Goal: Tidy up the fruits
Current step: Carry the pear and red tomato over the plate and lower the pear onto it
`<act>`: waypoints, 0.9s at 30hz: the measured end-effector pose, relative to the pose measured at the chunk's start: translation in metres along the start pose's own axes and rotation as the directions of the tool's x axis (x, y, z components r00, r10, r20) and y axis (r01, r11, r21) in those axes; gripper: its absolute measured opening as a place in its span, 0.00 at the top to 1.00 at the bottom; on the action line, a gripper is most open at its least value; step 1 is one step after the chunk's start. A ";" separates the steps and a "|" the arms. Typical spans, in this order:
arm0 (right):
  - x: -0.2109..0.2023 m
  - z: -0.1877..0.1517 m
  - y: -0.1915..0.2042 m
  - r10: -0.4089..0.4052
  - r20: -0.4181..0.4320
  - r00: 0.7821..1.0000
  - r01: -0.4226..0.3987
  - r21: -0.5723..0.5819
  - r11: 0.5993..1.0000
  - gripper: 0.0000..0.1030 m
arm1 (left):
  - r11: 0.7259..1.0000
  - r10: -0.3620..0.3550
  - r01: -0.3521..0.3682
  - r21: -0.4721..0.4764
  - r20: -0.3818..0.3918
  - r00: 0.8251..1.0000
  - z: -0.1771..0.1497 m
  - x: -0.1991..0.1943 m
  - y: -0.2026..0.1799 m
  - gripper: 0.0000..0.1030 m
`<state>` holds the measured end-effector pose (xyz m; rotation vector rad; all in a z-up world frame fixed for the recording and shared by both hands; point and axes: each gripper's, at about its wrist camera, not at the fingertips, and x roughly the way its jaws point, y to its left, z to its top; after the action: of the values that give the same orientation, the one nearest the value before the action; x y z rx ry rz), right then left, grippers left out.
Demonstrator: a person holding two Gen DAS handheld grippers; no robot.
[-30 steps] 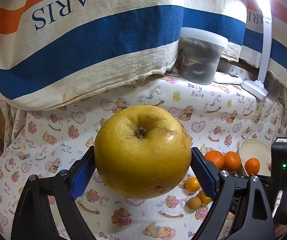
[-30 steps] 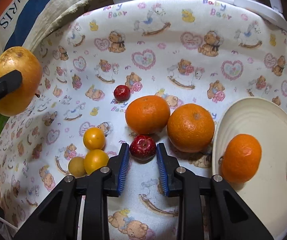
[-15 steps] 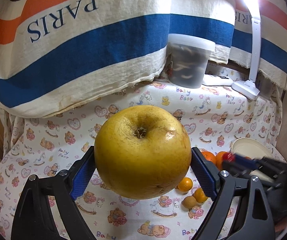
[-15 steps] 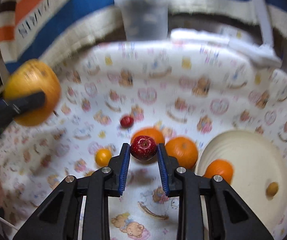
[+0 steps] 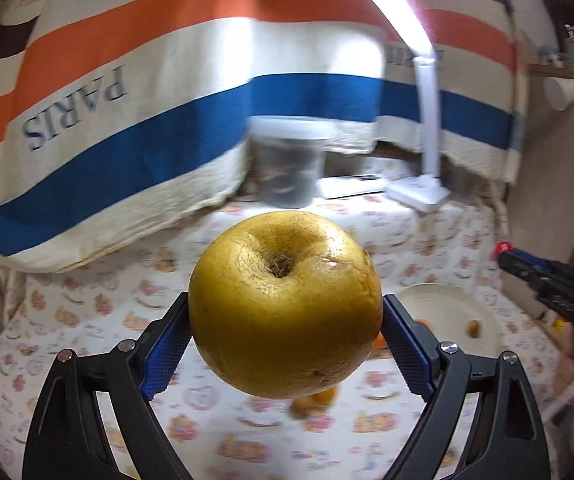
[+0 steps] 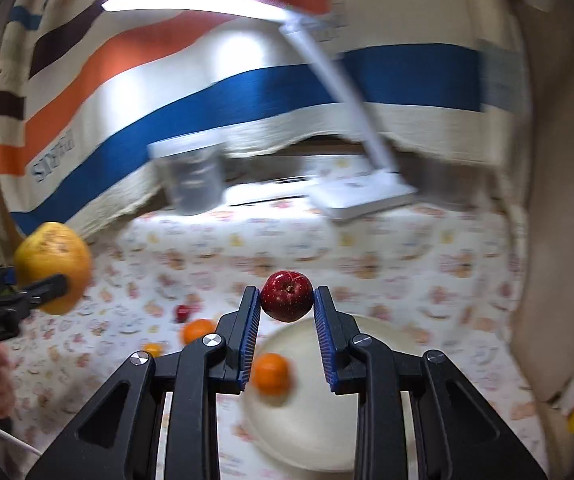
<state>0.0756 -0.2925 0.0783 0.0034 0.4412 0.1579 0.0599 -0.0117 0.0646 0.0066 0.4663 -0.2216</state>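
1. Holding a large yellow fruit in the air above the table, our left gripper is spread wide, its blue pads pressed against both sides of the fruit, stem hollow facing the camera.
2. We have our right gripper closed to a narrow gap on a small red apple, pinched between the tips of its blue pads and lifted over the near edge of the white plate.
3. We see one orange lying on that plate; in the left wrist view a small brownish fruit also rests on it.
4. We read "PARIS" on the striped cloth hanging behind the table, printed upside down from the left wrist view. The smaller print at its top left is too blurred to read.
5. We see more fruit on the bear-print tablecloth left of the plate: another orange, a second small red apple and a small yellow-orange fruit.
6. We note a lidded plastic tub and a white desk lamp standing at the back of the table, well apart from the plate.
7. We find the yellow fruit blocking much of the left camera's view of the table.
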 end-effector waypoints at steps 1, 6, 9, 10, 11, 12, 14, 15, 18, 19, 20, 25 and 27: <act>0.001 -0.001 -0.012 -0.016 -0.002 1.000 0.016 0.023 1.000 0.72 | 1.000 -0.018 0.018 0.004 -0.003 1.000 0.001 -0.001 -0.007 0.13; 0.008 -0.007 -0.048 -0.039 -0.024 0.999 0.041 0.093 0.995 0.72 | 0.994 -0.073 0.076 0.079 -0.038 0.997 0.006 0.007 -0.058 0.13; 0.015 -0.012 -0.053 -0.061 -0.053 0.997 0.064 0.062 0.996 0.72 | 0.992 -0.084 0.088 0.095 -0.053 0.995 0.009 0.012 -0.086 0.13; 0.017 -0.014 -0.056 -0.058 -0.066 0.996 0.062 0.067 0.996 0.72 | 0.990 -0.094 0.099 0.101 -0.053 0.994 0.010 0.014 -0.097 0.13; 0.019 -0.015 -0.057 -0.055 -0.076 0.996 0.060 0.069 0.996 0.72 | 0.988 -0.109 0.115 0.101 -0.055 0.992 0.011 0.017 -0.104 0.13; 0.021 -0.016 -0.061 -0.059 -0.089 0.994 0.066 0.074 0.995 0.72 | 0.986 -0.131 0.136 0.092 -0.061 0.990 0.014 0.022 -0.112 0.13; 0.025 -0.019 -0.070 -0.066 -0.105 0.992 0.077 0.102 0.992 0.72 | 0.983 -0.167 0.173 0.063 -0.091 0.982 0.019 0.035 -0.125 0.13; 0.026 -0.020 -0.076 -0.062 -0.112 0.992 0.076 0.123 0.989 0.72 | 0.983 -0.170 0.176 0.055 -0.105 0.980 0.020 0.043 -0.132 0.13; 0.030 -0.021 -0.089 -0.067 -0.131 0.989 0.087 0.154 0.984 0.72 | 0.982 -0.159 0.171 0.079 -0.138 0.978 0.022 0.071 -0.155 0.13; 0.032 -0.021 -0.093 -0.065 -0.137 0.988 0.088 0.164 0.983 0.72 | 0.982 -0.150 0.165 0.087 -0.159 0.976 0.022 0.084 -0.162 0.13; 0.034 -0.022 -0.096 -0.064 -0.145 0.987 0.089 0.170 0.981 0.72 | 0.983 -0.146 0.164 0.088 -0.180 0.973 0.021 0.094 -0.166 0.14; 0.051 -0.031 -0.100 -0.054 -0.208 0.977 0.091 0.169 0.981 0.72 | 0.982 -0.151 0.177 0.071 -0.272 0.950 0.014 0.138 -0.180 0.14; 0.058 -0.034 -0.098 -0.062 -0.225 0.972 0.097 0.145 0.985 0.72 | 0.981 -0.143 0.174 0.080 -0.297 0.944 0.010 0.149 -0.183 0.14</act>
<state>0.1276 -0.3813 0.0194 0.1219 0.6731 0.0439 0.1554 -0.2220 0.0149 0.1068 0.7491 -0.4077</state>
